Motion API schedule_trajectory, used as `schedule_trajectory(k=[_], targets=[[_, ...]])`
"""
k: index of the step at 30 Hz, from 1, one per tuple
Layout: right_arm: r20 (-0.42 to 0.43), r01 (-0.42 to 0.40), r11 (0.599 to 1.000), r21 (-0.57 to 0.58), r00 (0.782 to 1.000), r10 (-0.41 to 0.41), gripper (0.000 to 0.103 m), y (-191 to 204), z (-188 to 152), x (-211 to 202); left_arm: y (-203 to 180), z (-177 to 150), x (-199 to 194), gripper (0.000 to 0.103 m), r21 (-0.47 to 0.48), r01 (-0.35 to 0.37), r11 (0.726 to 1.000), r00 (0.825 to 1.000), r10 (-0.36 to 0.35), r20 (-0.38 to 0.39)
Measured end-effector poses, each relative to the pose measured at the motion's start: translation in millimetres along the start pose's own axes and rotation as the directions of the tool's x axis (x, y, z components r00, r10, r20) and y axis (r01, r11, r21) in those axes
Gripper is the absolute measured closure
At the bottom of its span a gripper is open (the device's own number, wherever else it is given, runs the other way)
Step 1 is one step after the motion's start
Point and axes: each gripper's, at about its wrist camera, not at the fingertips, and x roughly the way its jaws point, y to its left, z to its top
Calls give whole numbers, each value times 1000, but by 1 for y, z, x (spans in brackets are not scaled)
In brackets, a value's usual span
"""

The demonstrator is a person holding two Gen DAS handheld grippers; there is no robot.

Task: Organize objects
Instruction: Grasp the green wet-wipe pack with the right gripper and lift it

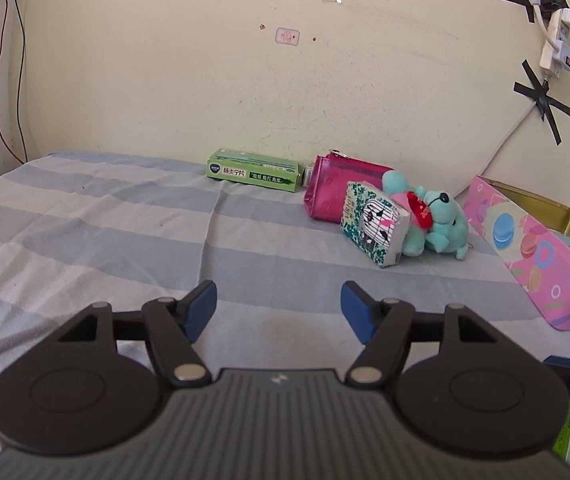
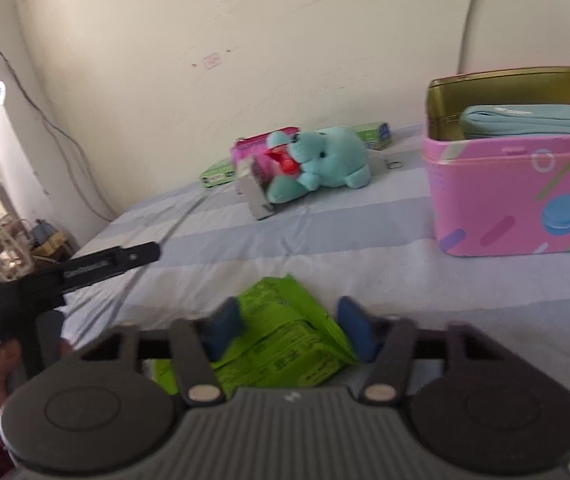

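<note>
Striped bed (image 1: 85, 216), pink tin (image 2: 505, 200) with teal pouch (image 2: 533, 122); left gripper (image 1: 279, 308) spread, right gripper (image 2: 289, 326) pinching green packet (image 2: 285, 344).

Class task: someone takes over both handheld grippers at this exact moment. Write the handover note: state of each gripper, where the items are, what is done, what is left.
Left gripper: open, nothing between its fingers, over bare striped bedsheet.
Right gripper: fingers set either side of the green packet, which lies on the sheet; firmness of grip unclear.
Done: a teal pouch already sits in the pink tin.
Left, near the wall: green medicine box, magenta pouch, patterned tissue pack and teal plush toy.
Likely next: the green packet into the tin, then the others.
</note>
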Motion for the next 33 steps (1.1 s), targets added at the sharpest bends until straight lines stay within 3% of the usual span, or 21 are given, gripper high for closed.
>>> schedule_trajectory(k=[4, 11, 15, 18, 23, 27, 33], targets=[[4, 9, 1000, 11, 1000, -9, 66, 0, -2, -5, 0, 0, 0, 29, -1, 0, 1000, 1000, 0, 4], [-28, -30, 999, 45, 999, 31, 65, 3, -21, -32, 0, 0, 0, 29, -2, 0, 1000, 1000, 0, 3], [-70, -109, 994, 32, 991, 111, 49, 12, -38, -47, 0, 0, 0, 29, -2, -1, 1000, 1000, 1, 3], [-86, -136, 991, -16, 987, 134, 47, 20, -45, -56, 0, 0, 0, 29, -3, -1, 1000, 1000, 1, 3], [-66, -106, 993, -59, 993, 102, 43, 23, -44, -64, 0, -1, 1, 29, -6, -2, 1000, 1000, 2, 1], [-54, -68, 988, -140, 997, 61, 33, 29, -41, -69, 1, -1, 1, 29, -4, -3, 1000, 1000, 3, -1], [-91, -51, 978, -202, 995, 33, 32, 32, -46, -60, 1, -1, 0, 29, 3, -12, 1000, 1000, 12, -7]])
